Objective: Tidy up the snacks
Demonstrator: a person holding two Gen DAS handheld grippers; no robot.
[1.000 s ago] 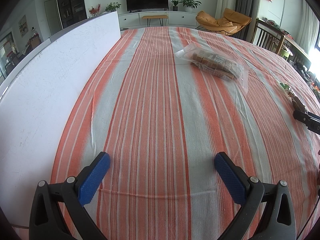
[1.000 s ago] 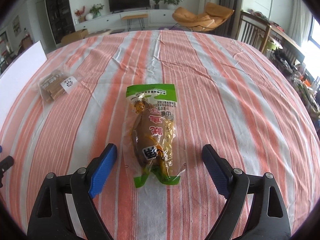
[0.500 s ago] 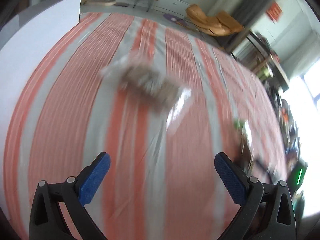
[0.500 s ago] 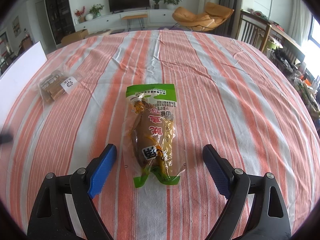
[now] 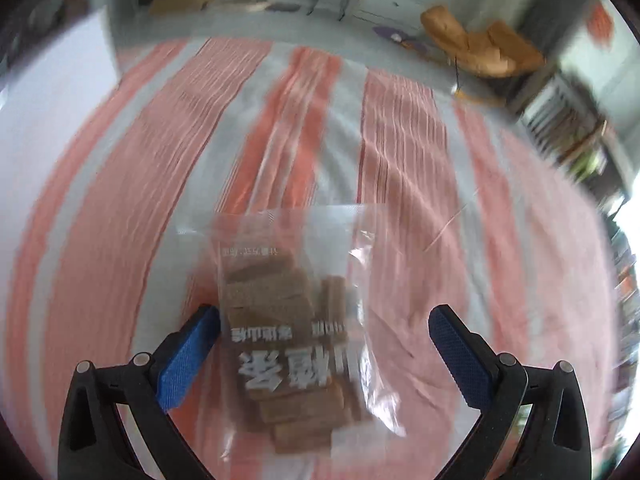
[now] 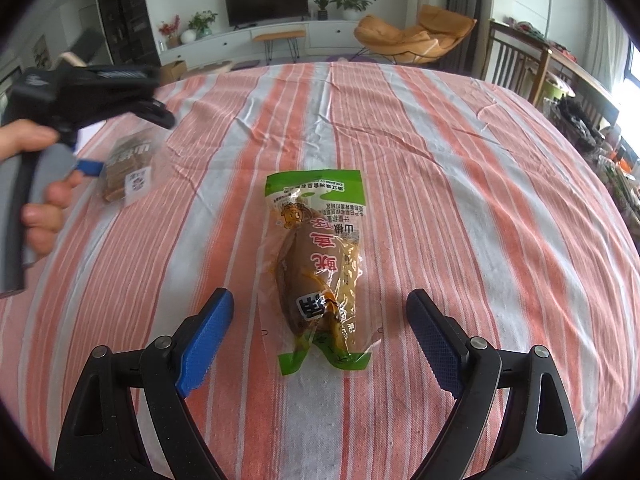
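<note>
Left claw (image 5: 324,334), jaws wide, straddles the clear biscuit bag (image 5: 288,344); right claw (image 6: 320,328), equally wide, frames the green-topped snack pouch (image 6: 320,268). Both lie ungrasped on the table (image 6: 480,200); organizing appears barely begun.

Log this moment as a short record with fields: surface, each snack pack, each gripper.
surface: orange and white striped tablecloth
snack 1: clear bag of brown bars, flat on the cloth, between the left gripper's fingers
snack 2: green-topped clear pouch with a brown snack, flat, ahead of the right gripper
left gripper: open, around snack 1, image blurred
right gripper: open, holding nothing
</note>
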